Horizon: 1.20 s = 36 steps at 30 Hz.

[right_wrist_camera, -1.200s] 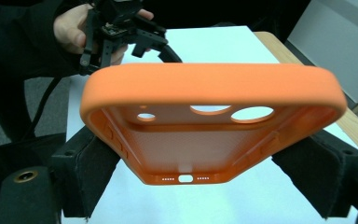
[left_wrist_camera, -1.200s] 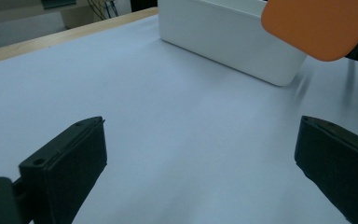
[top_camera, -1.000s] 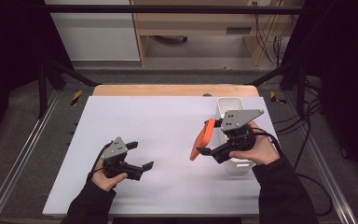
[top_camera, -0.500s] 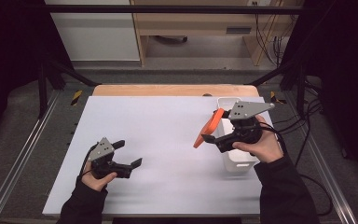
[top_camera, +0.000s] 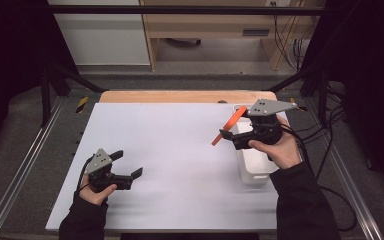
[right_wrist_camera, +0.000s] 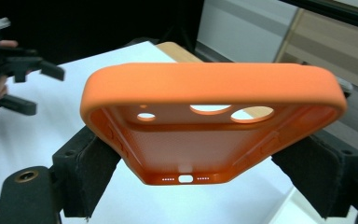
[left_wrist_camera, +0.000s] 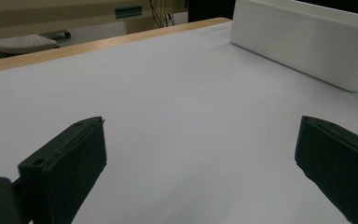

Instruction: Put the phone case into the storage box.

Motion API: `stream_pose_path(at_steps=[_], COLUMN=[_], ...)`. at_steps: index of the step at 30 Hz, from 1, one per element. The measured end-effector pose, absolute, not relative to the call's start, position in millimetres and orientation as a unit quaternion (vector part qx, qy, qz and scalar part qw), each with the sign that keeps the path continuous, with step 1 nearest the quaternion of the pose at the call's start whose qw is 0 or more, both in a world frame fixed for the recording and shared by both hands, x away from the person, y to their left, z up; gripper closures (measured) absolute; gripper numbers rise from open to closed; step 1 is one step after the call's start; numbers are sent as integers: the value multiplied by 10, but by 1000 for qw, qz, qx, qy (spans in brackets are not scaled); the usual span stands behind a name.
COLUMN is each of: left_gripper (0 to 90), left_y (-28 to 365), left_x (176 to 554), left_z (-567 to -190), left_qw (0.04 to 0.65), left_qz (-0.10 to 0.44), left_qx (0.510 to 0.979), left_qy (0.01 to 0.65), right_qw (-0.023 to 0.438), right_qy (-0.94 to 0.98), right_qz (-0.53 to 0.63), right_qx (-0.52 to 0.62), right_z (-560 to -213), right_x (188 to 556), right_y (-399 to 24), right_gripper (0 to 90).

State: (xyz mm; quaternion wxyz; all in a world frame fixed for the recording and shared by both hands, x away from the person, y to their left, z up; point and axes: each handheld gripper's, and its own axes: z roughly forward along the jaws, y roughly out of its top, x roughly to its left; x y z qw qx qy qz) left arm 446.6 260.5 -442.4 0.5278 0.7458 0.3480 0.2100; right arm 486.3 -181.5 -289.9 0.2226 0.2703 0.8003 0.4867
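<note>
I am gripping the orange phone case [right_wrist_camera: 213, 122] by its bottom corners in my right gripper [top_camera: 232, 140], lifted clear above the white bin [top_camera: 254, 170]; setting it down is remaining. My left gripper [top_camera: 130, 165], jaws released and holding nothing, is hovering over the open tabletop [top_camera: 180, 150], leaving ample room.

An orange, soft-looking rubbery phone case [right_wrist_camera: 214, 126] sits clamped between the right gripper [right_wrist_camera: 214, 179]'s two black jaws, open side facing the camera, above a white tabletop [right_wrist_camera: 51, 126].
</note>
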Motion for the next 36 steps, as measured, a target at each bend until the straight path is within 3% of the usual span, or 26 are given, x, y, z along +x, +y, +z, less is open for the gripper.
stream_pose_path(at_steps=[36], left_gripper=[17], left_y=[2673], left_x=[4512], left_z=[-4517], left_qw=[526], left_qz=[206], left_qx=[746], left_qy=[352], right_qw=[295], right_qy=[742], right_qz=[421], right_qx=[429], right_z=[-2864], right_x=[5582], right_y=[-1991], right_gripper=[161])
